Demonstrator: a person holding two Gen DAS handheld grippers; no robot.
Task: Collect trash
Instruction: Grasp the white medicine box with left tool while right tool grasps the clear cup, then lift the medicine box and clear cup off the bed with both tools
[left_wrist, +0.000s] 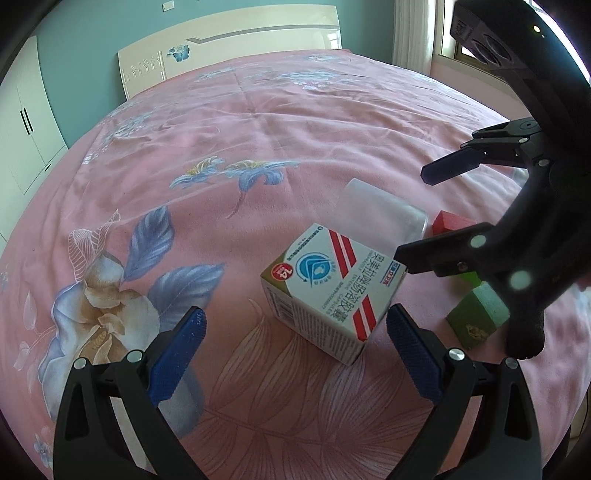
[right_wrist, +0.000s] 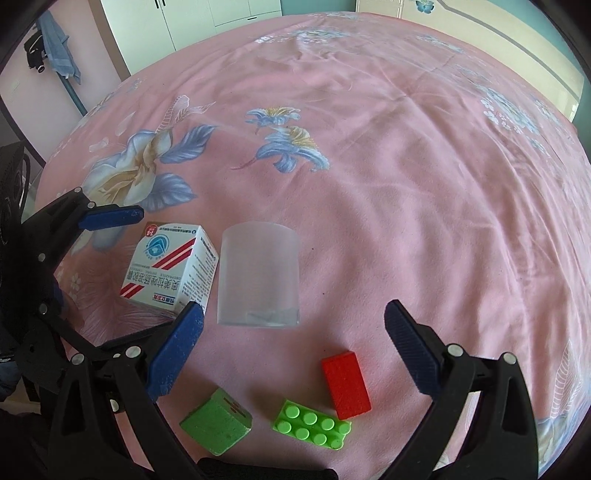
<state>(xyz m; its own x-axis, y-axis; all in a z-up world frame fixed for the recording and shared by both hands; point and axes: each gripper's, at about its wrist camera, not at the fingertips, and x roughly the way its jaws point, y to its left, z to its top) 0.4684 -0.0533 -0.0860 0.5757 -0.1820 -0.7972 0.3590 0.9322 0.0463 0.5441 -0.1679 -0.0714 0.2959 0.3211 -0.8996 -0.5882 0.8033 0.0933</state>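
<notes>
Currently both sets of jaws stand wide and hold nothing. Left gripper (left_wrist: 295, 332) hovers over the pink bed (left_wrist: 258, 129), the white medicine box (left_wrist: 332, 291) just ahead, centre-right of frame. Right gripper (right_wrist: 293, 317) sits lower centre of its view, above the frosted cup (right_wrist: 258, 277), red block (right_wrist: 345, 384), green studded brick (right_wrist: 312, 424) and green cube (right_wrist: 216, 421).
</notes>
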